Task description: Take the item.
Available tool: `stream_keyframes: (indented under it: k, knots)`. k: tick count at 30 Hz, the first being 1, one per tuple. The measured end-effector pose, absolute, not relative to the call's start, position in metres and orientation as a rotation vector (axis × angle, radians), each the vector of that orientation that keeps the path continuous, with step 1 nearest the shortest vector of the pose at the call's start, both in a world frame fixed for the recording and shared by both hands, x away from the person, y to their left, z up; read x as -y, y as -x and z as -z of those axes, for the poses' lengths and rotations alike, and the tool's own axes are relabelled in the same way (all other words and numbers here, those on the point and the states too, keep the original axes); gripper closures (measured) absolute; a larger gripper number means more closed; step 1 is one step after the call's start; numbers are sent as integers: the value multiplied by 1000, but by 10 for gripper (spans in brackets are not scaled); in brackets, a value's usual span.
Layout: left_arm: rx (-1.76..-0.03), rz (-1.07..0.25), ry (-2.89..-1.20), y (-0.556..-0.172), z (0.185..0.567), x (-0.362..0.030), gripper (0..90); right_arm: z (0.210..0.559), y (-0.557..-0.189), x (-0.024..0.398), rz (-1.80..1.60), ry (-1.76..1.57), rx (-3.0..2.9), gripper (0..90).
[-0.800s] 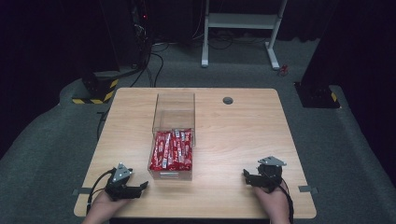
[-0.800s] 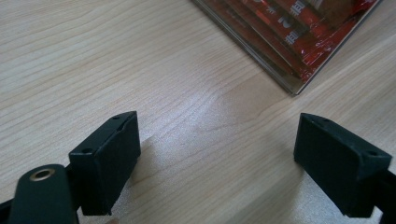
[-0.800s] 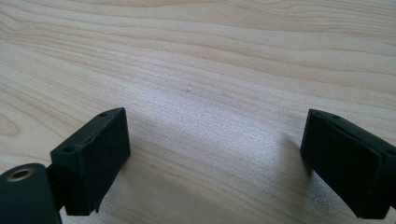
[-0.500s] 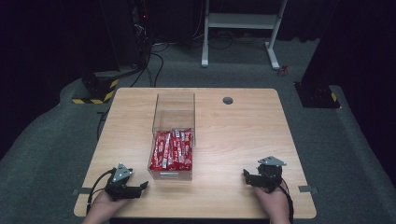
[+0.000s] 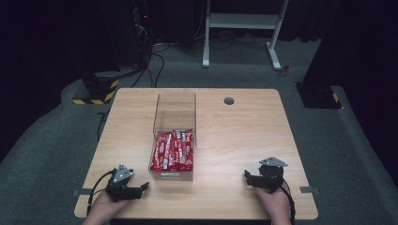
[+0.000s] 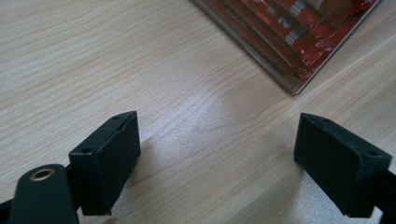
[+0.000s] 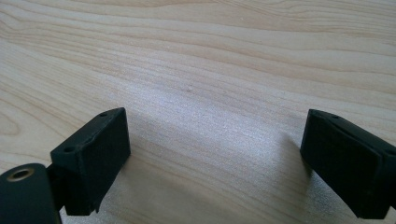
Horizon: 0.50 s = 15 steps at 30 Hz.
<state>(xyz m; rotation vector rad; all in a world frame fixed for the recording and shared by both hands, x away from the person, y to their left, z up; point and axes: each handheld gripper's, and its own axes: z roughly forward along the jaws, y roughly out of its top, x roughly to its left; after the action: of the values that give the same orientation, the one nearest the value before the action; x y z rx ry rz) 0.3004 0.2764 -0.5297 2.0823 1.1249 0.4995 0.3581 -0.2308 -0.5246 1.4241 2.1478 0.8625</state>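
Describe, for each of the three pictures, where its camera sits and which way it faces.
High view: above the table's near side, looking forward and down; both hands, left gripper, right gripper.
Left gripper view: rides on that gripper, looking low across the wood between its wide-apart jaws toward the clear box.
Right gripper view: the same, over bare wood.
Shared: high and left gripper views both show the box of red packets.

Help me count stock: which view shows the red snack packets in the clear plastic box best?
The high view: the red snack packets lie in full sight, filling the clear plastic box's near end. The left gripper view catches one corner of them.
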Motion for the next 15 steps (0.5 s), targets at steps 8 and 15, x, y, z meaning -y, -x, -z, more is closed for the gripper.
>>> stream_keyframes:
  k: [8,15]
  knots:
    - [-1125,-498,-2083,-300,530,-276,151,524,-358,232,-864,-1421,-2146,93]
    - [-1133,-489,-2074,-300,530,-277,150,522,-356,232,-890,-1406,-2139,96]
